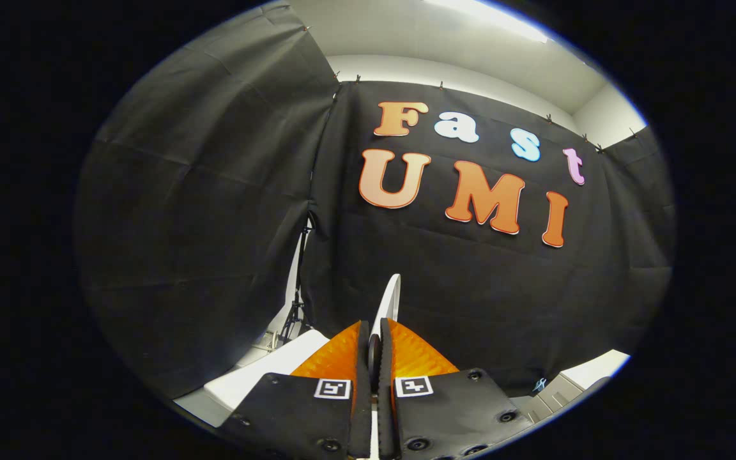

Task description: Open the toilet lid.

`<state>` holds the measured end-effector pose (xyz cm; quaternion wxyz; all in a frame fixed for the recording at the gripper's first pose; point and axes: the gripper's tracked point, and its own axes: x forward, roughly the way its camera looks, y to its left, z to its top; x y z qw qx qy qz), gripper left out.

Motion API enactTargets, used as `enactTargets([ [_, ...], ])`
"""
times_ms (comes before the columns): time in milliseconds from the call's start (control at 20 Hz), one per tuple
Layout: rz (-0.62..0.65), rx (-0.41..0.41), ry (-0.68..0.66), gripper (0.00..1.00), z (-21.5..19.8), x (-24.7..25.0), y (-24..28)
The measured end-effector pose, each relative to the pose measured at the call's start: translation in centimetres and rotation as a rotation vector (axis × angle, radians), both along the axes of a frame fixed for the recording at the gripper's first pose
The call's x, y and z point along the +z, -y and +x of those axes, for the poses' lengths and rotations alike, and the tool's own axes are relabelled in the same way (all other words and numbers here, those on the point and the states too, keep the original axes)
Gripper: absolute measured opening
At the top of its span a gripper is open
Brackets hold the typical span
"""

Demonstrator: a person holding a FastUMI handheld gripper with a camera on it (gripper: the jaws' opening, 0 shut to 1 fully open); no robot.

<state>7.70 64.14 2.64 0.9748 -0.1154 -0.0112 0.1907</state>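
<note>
The white toilet lid (390,297) shows edge-on as a thin curved strip, standing up between my fingers and reaching a little beyond their tips. My gripper (374,332) is shut on this lid edge, both fingers pressed against its two sides. The view tilts upward toward the booth wall, and the rest of the toilet is hidden below the fingers.
A white flat surface (266,374) lies just left of the fingers. Behind it a thin black stand (296,306) rises at the gap between two black cloth walls. A pale grey ribbed piece (559,390) sits low to the right. The white ceiling (444,38) is overhead.
</note>
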Motion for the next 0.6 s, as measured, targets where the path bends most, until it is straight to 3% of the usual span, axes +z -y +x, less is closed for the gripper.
enactTargets([
  [150, 0.008, 0.066, -0.055, 0.2, -0.5, -1.3, -2.4],
  [300, 0.034, 0.078, -0.08, 0.23, -0.7, -1.4, -2.7],
  [400, 0.049, 0.086, -0.112, 0.32, -0.9, -2.0, -2.8],
  [450, 0.047, 0.104, -0.115, 0.46, -0.8, -2.0, -3.4],
  [600, 0.052, 0.155, -0.098, 0.64, -1.7, -1.0, -4.2],
])
